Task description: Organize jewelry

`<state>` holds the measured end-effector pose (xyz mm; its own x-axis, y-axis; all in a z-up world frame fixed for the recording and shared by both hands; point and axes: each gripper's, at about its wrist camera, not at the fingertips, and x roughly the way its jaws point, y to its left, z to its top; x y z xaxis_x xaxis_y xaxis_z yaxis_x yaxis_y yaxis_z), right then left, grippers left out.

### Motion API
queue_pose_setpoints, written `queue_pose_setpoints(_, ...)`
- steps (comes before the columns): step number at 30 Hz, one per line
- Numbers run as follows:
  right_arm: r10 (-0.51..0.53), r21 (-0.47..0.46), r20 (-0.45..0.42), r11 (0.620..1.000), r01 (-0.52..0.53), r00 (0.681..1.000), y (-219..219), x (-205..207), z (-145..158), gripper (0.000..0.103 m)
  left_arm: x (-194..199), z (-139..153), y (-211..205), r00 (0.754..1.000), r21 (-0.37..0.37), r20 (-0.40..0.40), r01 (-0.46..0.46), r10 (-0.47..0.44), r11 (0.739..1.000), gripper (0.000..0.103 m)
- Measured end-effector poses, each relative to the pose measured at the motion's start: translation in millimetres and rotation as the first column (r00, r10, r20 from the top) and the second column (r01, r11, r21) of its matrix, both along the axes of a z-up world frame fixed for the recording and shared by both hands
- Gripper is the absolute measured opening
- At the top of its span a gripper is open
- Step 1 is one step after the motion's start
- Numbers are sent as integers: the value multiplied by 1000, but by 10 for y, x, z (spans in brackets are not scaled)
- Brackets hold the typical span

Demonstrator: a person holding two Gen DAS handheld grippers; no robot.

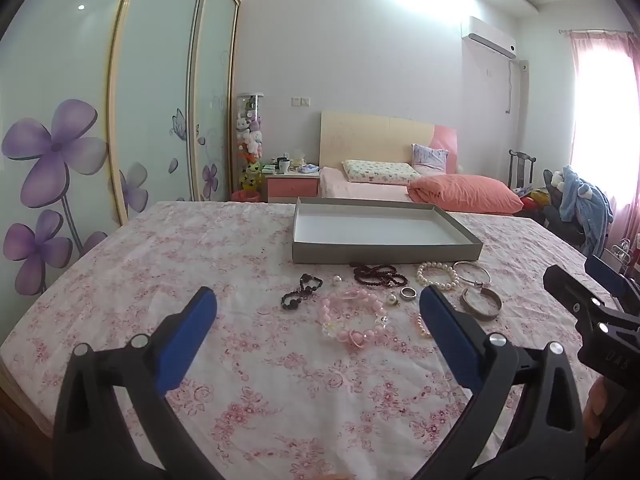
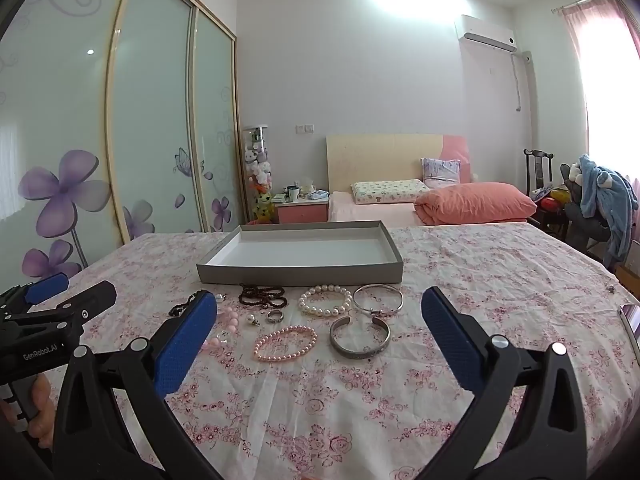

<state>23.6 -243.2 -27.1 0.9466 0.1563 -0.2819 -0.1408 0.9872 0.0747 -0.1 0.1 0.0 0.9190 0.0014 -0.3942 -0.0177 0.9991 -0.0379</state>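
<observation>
Both tools are held spread wide and empty above the floral bedspread [image 2: 500,272]: the left gripper [image 1: 318,308] hovers short of the jewelry, and the right gripper [image 2: 320,312] does likewise. Nothing has been placed in the grey tray [image 2: 224,274], which is seen at 12 o'clock of the cluster in both views.

In the right wrist view, the pieces are spread just in front of the tray. The pink pearl bracelet [image 2: 285,343] lies at 6 o'clock of the group, the silver cuff [image 2: 360,340] beside it at 3 o'clock, the white pearl bracelet [image 2: 325,300] and the thin bangle [image 2: 378,299] toward 12 o'clock, and the dark bead strand [image 2: 262,295] toward 10 o'clock. A small ring [image 2: 275,316] sits near the centre.

The beaded strands are judged light, limp and likely to slip or drape; they are best pinched across a single run of beads. The cuff and bangle are judged stiff and smooth, so the band should be taken across its rim. The ring is probably hardest to take hold of against soft cloth.
</observation>
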Motion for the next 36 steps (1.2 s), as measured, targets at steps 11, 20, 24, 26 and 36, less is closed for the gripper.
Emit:
queue_pose_setpoints(11, -2, 0, 0, 1000, 2, 1000, -3, -6, -11, 101, 9, -3, 14, 1000, -7, -9, 1, -1, 1000, 99)
queue_pose_setpoints(20, 0, -1, -5, 1000, 0, 1000, 17, 21, -25, 101, 14, -4, 13, 1000, -11, -14, 0, 0, 1000, 99)
queue_pose_setpoints(24, -1, 0, -7, 1000, 1, 1000, 15, 22, -28, 101, 20, -6, 20, 1000, -10, -14, -1, 0, 1000, 99)
queue_pose_setpoints(26, 0, 0, -7, 1000, 0, 1000, 14, 23, -29, 101, 19, -7, 25, 1000, -10, -14, -1, 1, 1000, 99)
queue_pose_setpoints(36, -1, 2, -10, 1000, 1, 1000, 8, 28, -36, 101, 27, -10, 26, 1000, -11, -17, 2, -2, 1000, 99)
